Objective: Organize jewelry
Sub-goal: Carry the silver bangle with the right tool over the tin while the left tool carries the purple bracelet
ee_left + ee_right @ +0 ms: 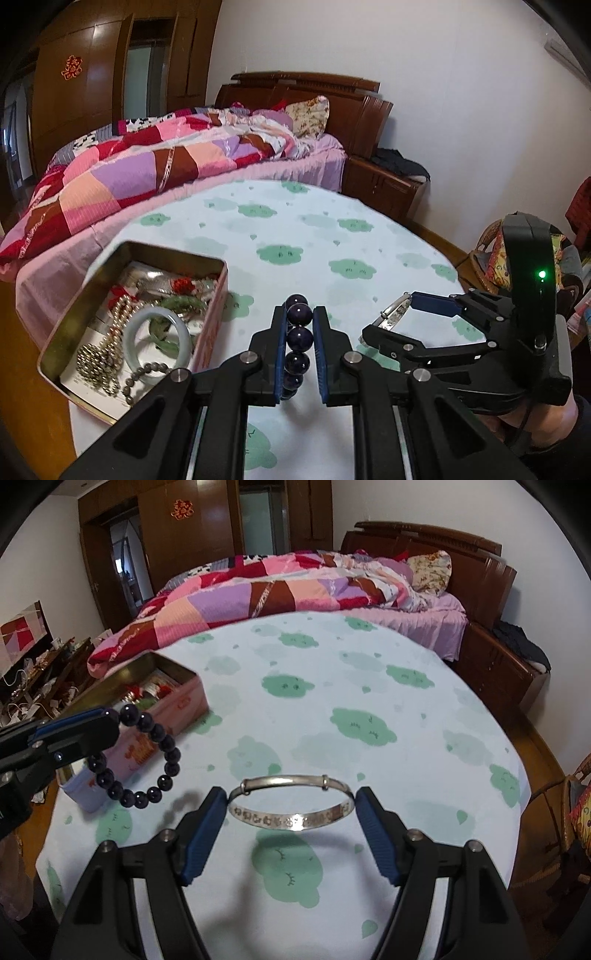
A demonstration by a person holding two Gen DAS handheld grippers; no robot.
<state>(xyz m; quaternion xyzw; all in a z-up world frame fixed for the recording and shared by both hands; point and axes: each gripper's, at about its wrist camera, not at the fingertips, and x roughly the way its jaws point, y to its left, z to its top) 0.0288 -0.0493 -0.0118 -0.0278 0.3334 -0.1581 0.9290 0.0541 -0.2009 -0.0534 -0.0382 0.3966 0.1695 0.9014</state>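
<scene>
Left gripper (300, 345) fingers clamp bead bracelet (297, 336); right gripper (291, 814) fingers barely pinch silver bangle (291, 806) edgewise, so it may pop out.

Left wrist view: looks forward along the left gripper (299, 317), close above the table (332, 236), facing the bed (147, 162) and wardrobe (85, 74). Tin (210, 317) sits near, lower left; right gripper (391, 317) enters from the right.

Right wrist view: looks forward along the right gripper (290, 805), close over the table (369, 672), facing the same bed (295, 583) and wardrobe (184, 528), from a spot further right. Left gripper (110, 720) enters at left, tin (188, 698) behind it.

Shared: table, tin, bed, wardrobe, each other's gripper.
</scene>
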